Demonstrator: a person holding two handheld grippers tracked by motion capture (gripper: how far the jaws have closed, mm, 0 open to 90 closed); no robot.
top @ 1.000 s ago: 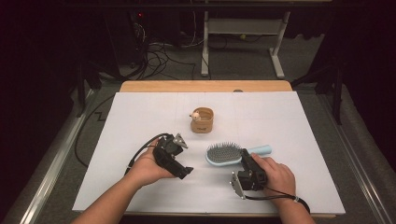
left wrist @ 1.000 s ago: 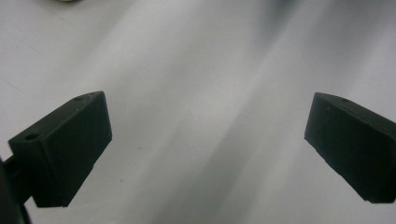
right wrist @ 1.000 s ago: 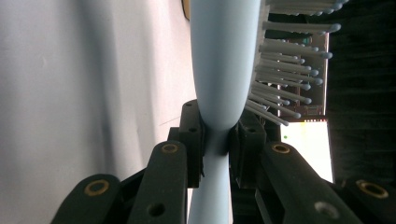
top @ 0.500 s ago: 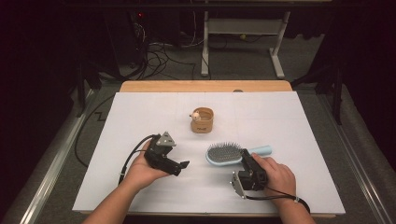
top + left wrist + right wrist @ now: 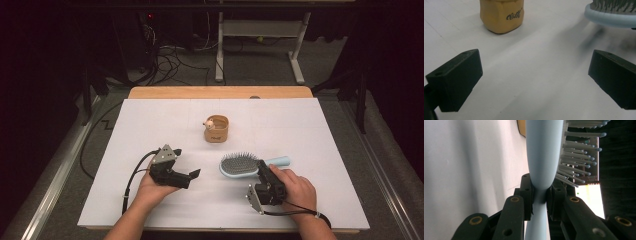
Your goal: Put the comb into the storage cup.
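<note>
- We see the hairbrush (image 5: 240,165) lying on the white counter (image 5: 320,130), bristles up, its long axis running left to right: head toward the middle, pale blue handle (image 5: 278,161) pointing right.
- Our right gripper (image 5: 261,167) is clamped on the brush at the narrow neck where head meets handle; in the right gripper view the jaws pinch the neck (image 5: 541,192) from both sides.
- Our left gripper (image 5: 194,173) is held low above the counter to the left of the brush head, jaws wide apart with nothing between them.
- In the left gripper view the brush head (image 5: 610,17) lies ahead and to the right of the open jaws, so we judge a short reach that way would meet it.
- The small tan cup (image 5: 216,129) stands beyond, well apart from both grippers.
</note>
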